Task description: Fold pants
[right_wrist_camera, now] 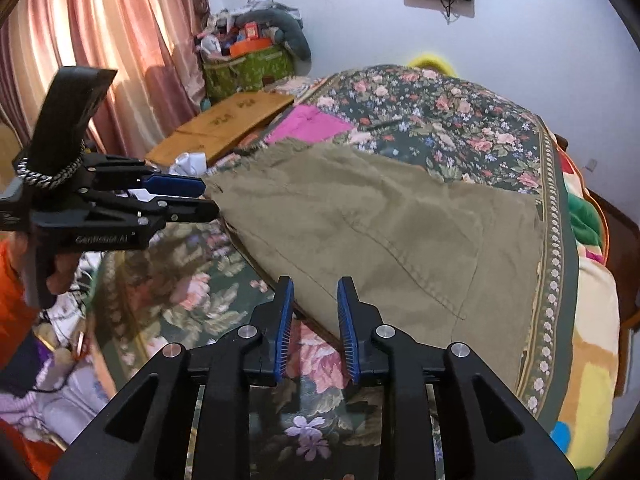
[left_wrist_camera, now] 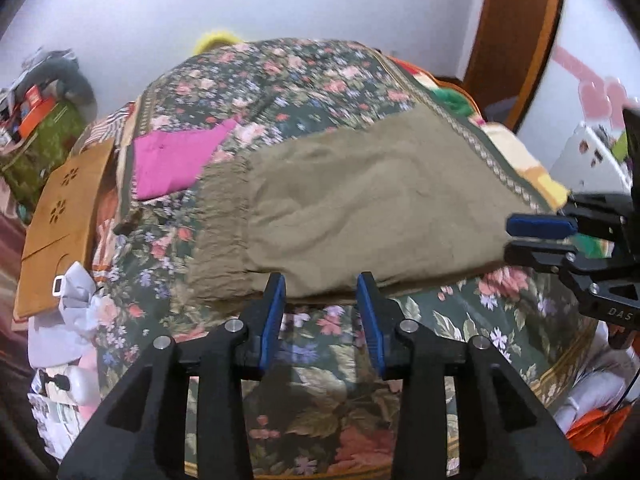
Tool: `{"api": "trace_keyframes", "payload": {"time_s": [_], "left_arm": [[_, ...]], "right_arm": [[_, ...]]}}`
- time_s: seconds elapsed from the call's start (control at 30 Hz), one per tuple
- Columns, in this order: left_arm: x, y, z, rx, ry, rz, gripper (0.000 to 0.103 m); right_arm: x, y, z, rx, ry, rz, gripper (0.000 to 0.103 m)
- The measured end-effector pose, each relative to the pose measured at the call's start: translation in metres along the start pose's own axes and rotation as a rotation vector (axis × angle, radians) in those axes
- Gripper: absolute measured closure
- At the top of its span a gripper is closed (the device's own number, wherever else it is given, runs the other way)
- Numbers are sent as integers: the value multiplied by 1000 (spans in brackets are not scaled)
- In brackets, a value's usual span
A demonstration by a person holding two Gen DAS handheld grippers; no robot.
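Note:
Olive-khaki pants (left_wrist_camera: 360, 208) lie flat across the floral bedspread, waistband to the left; they also show in the right wrist view (right_wrist_camera: 400, 232). My left gripper (left_wrist_camera: 321, 284) is open with its blue pads at the near edge of the pants by the waistband, and shows from the side in the right wrist view (right_wrist_camera: 210, 196). My right gripper (right_wrist_camera: 314, 288) is open at the near edge of the leg end, and shows at the right in the left wrist view (left_wrist_camera: 510, 236). Neither holds cloth.
A folded magenta garment (left_wrist_camera: 172, 160) lies on the bedspread (left_wrist_camera: 320, 392) beyond the waistband. A wooden lap table (left_wrist_camera: 60, 216) leans at the bed's left side. Clutter and a green storage box (right_wrist_camera: 244, 68) sit by the curtains. A wooden headboard (left_wrist_camera: 516, 40) is at the right.

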State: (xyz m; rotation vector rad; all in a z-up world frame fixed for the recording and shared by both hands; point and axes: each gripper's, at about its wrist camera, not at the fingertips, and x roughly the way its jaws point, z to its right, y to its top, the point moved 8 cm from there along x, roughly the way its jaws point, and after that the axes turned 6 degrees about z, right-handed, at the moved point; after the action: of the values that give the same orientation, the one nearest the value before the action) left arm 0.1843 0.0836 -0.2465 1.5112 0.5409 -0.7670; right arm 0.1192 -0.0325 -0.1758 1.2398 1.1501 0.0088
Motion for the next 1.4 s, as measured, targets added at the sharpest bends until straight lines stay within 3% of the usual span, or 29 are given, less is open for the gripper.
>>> {"api": "trace_keyframes", "payload": {"time_s": [0.07, 0.2, 0.33, 0.47, 0.67, 0.8, 1.2, 1.4], "left_arm": [[-6, 7, -7, -19, 11, 20, 65], [-14, 28, -22, -50, 41, 70, 53], [-6, 46, -31, -88, 18, 90, 47], [18, 48, -35, -117, -7, 45, 47], [66, 23, -39, -101, 26, -71, 47], [77, 1, -51, -101, 82, -88, 34], [61, -14, -64, -137, 104, -65, 31], [54, -22, -68, -161, 107, -59, 28]], "right_arm": [[-3, 8, 0, 14, -1, 25, 83], [-1, 23, 4, 56, 2, 56, 80], [17, 30, 5, 83, 3, 39, 79], [38, 26, 7, 117, 22, -15, 79], [57, 2, 17, 186, 56, -104, 79], [44, -9, 24, 177, 40, -93, 79], [-13, -56, 80, 316, -108, -110, 75], [-33, -72, 93, 378, -124, -91, 72]]}}
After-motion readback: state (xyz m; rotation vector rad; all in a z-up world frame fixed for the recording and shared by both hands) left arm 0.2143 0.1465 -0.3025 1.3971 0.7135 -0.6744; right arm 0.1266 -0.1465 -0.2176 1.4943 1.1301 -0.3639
